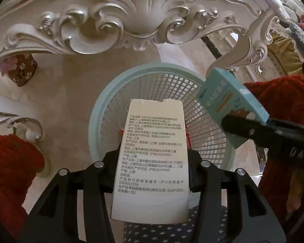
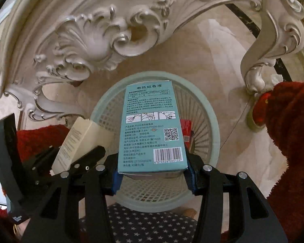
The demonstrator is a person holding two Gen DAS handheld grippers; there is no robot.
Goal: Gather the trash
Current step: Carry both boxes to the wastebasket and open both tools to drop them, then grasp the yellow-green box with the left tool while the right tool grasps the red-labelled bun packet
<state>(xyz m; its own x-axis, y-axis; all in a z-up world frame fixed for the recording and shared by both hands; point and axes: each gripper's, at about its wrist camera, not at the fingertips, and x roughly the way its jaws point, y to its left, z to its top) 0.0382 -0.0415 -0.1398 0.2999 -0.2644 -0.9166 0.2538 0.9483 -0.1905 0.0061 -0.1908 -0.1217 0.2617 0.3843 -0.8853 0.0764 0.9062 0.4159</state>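
Observation:
A pale blue mesh basket [image 1: 103, 109] [image 2: 212, 121] stands on the floor below both grippers. Something red [image 2: 186, 129] lies inside it. My left gripper [image 1: 154, 154] is shut on a cream box [image 1: 152, 162] printed with black text, held upright over the basket's near side. My right gripper [image 2: 152, 168] is shut on a teal box [image 2: 150, 125] with a barcode and QR code, its blue pads pressing both sides, above the basket's middle. From the left wrist, the teal box [image 1: 231, 101] hangs over the basket's right rim. From the right wrist, the cream box [image 2: 77, 141] sits left of the basket.
An ornate white carved table apron [image 1: 131, 20] arches over the basket, with a curled leg [image 2: 253, 75] at the right. Red fluffy fabric [image 1: 8, 172] [image 2: 289, 141] flanks both sides. Dark star-patterned cloth [image 2: 143, 222] lies nearest. A floral cup [image 1: 20, 68] stands under the table at left.

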